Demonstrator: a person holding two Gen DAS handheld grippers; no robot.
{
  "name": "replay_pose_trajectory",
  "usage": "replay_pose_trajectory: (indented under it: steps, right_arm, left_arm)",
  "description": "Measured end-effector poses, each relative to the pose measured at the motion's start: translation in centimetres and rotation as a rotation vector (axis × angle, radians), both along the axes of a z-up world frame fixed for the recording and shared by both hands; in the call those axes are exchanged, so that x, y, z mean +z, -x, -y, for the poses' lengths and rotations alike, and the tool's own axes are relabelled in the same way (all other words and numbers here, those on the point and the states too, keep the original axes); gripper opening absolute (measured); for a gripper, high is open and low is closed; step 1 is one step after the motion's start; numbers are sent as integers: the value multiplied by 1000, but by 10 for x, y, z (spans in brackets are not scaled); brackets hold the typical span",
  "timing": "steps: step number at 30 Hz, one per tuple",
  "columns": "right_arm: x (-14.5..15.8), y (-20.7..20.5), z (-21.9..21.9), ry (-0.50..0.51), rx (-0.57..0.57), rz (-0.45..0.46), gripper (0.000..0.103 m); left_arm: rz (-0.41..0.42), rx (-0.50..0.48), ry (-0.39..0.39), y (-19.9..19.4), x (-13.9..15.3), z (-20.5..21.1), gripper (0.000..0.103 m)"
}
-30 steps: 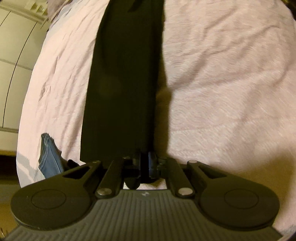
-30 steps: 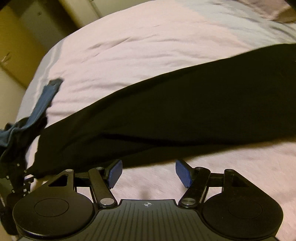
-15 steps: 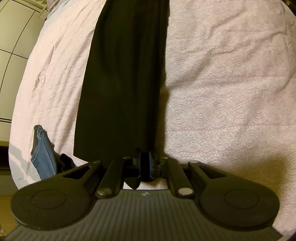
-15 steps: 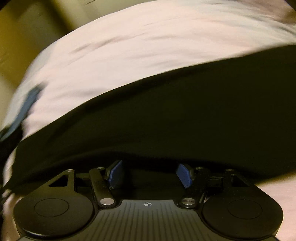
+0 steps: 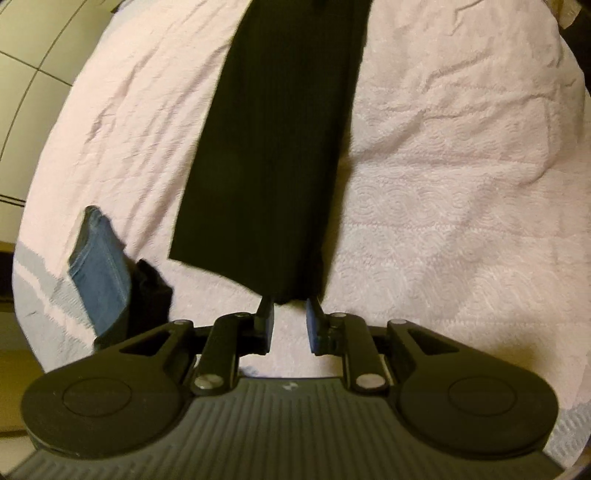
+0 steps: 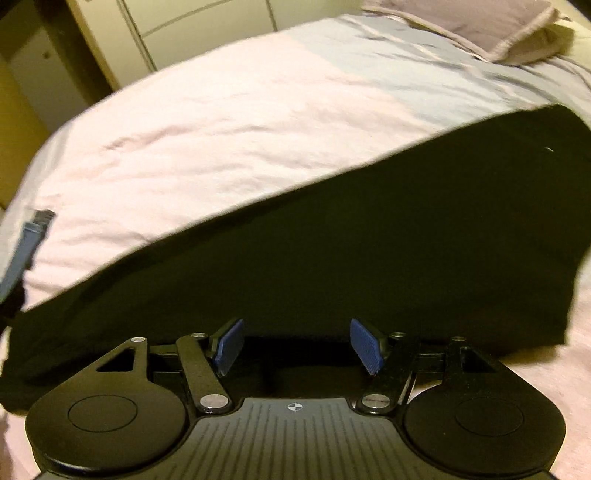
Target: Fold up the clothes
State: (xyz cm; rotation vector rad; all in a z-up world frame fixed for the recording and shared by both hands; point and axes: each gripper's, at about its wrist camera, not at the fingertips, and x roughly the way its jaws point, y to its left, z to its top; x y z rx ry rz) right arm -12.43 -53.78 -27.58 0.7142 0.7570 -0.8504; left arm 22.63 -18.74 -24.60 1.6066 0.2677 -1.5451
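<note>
Fingers (image 5: pixel 266 321) just parted narrowly off black garment (image 5: pixel 273 147); right fingers (image 6: pixel 367 345) wide, empty.

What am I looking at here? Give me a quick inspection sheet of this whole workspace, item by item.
Surface: bed with a pale pink textured cover, wrinkled.
Job's things: black garment laid out long and flat on the bed.
Clutter: jeans and a dark cloth at the bed's edge; pillow at the far end.
Grippers: left gripper has just been opening, its pads apart at the garment's near end, nothing pinched; right gripper open, over the garment's edge.
Cables: nothing seen.
Surroundings: cream cupboard doors beside the bed.
</note>
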Motion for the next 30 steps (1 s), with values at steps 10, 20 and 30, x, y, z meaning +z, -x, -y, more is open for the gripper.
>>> replay_pose_trajectory:
  steps: [10, 20, 30]
  right_arm:
    - [-47, -46, -1, -182, 160, -43, 67]
    - [-22, -33, -33, -192, 122, 19, 67]
    - [-41, -28, -53, -276, 87, -65, 67]
  left_arm:
    - [-62, 163, 92, -21, 16, 18, 23]
    - [-103, 315, 167, -69, -13, 111, 37]
    - [-46, 292, 82, -82, -73, 158, 52]
